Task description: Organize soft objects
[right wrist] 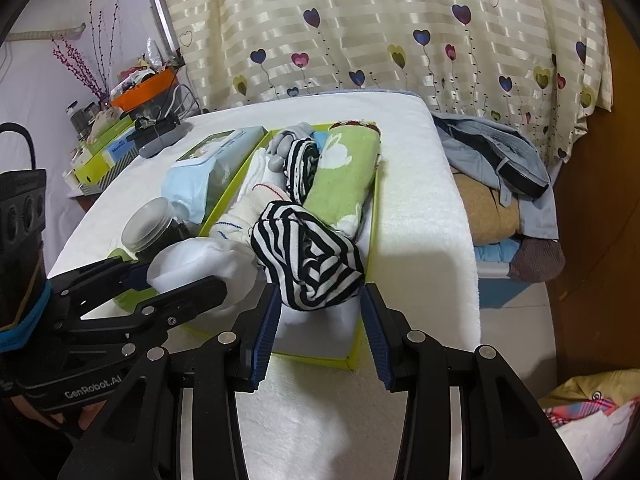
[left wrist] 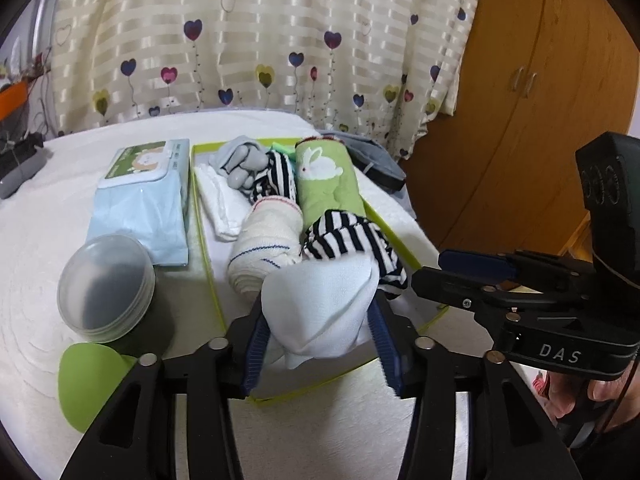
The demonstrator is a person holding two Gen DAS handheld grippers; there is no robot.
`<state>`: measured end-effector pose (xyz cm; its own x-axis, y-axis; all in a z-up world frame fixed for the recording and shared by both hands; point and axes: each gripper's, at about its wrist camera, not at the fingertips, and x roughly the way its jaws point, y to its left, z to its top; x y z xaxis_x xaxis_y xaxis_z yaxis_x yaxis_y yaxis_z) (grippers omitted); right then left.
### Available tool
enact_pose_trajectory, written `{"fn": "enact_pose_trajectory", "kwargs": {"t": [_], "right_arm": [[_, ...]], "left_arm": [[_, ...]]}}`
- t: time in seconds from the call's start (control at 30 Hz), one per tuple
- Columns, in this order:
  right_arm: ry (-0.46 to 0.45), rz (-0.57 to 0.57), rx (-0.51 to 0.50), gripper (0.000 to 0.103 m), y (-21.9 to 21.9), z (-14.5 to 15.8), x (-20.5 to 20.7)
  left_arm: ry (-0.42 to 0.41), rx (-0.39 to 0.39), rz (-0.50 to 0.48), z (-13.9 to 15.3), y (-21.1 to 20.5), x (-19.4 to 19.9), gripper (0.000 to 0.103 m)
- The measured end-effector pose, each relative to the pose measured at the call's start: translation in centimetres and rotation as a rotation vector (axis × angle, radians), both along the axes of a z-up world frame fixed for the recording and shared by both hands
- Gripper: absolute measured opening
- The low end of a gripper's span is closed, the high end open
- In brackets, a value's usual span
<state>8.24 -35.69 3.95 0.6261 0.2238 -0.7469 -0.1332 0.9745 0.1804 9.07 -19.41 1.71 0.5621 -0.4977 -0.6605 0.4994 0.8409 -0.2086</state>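
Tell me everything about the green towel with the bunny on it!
The green towel looks soft and fluffy, like terry cloth, folded or rolled into a long bundle. A white bunny with a pink eye is stitched on top. It lies along the right side of the yellow-green box, beside striped cloth and behind another striped cloth whose edge lies over its near end. No claw touches it.
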Motion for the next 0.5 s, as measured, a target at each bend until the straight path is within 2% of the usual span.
{"fn": "enact_pose_trajectory", "kwargs": {"t": [0.13,0.5], "right_arm": [[-0.002,-0.011,0.001,0.043,-0.5,0.1,0.0],[-0.018,-0.006,-0.001,0.043,0.1,0.9,-0.6]], "left_arm": [[-0.028,-0.02,-0.01,0.6,0.1,-0.6,0.058],[-0.047,-0.023,0.011,1.5,0.8,-1.6,0.058]]}}
